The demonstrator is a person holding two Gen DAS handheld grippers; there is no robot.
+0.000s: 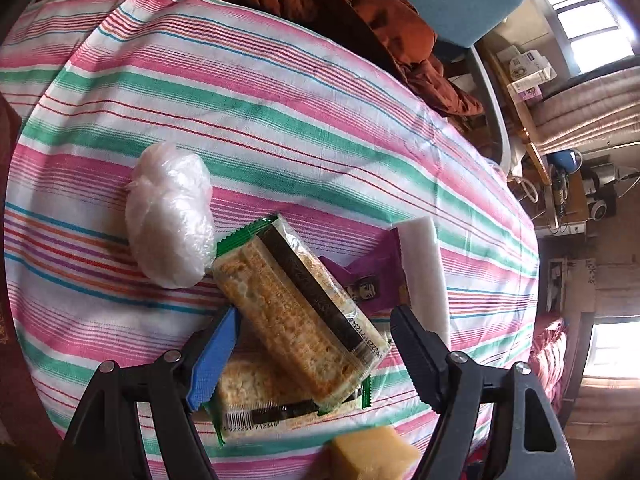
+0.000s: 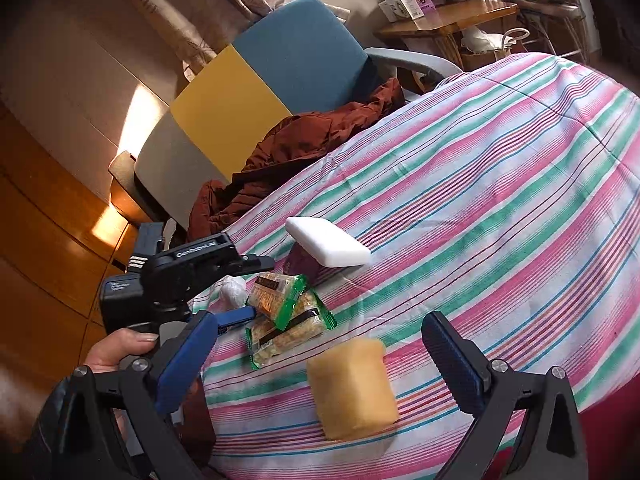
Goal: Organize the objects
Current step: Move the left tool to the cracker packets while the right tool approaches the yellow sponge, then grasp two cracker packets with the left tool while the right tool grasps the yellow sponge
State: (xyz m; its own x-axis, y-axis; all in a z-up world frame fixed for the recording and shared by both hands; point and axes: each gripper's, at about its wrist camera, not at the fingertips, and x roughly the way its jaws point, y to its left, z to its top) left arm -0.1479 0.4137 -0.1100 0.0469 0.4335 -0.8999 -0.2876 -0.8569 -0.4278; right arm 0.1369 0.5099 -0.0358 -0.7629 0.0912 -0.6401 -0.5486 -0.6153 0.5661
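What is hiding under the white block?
A purple packet sticks out from under the white block. Part of it is covered, so I can't see all of it.

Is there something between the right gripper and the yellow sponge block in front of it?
Nothing visible. The right gripper is open, and the yellow sponge block lies alone on the striped cloth between its fingers.

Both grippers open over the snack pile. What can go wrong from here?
1. The top cracker pack lies tilted across the lower pack between the left gripper's open fingers. Closing may catch both, or the top one may slide off.
2. Crackers could crush if squeezed hard.
3. The white block rests on the purple packet, partly overhanging; a nudge may tip it. The right gripper sits open over the yellow block, close to the left one, so they could collide.
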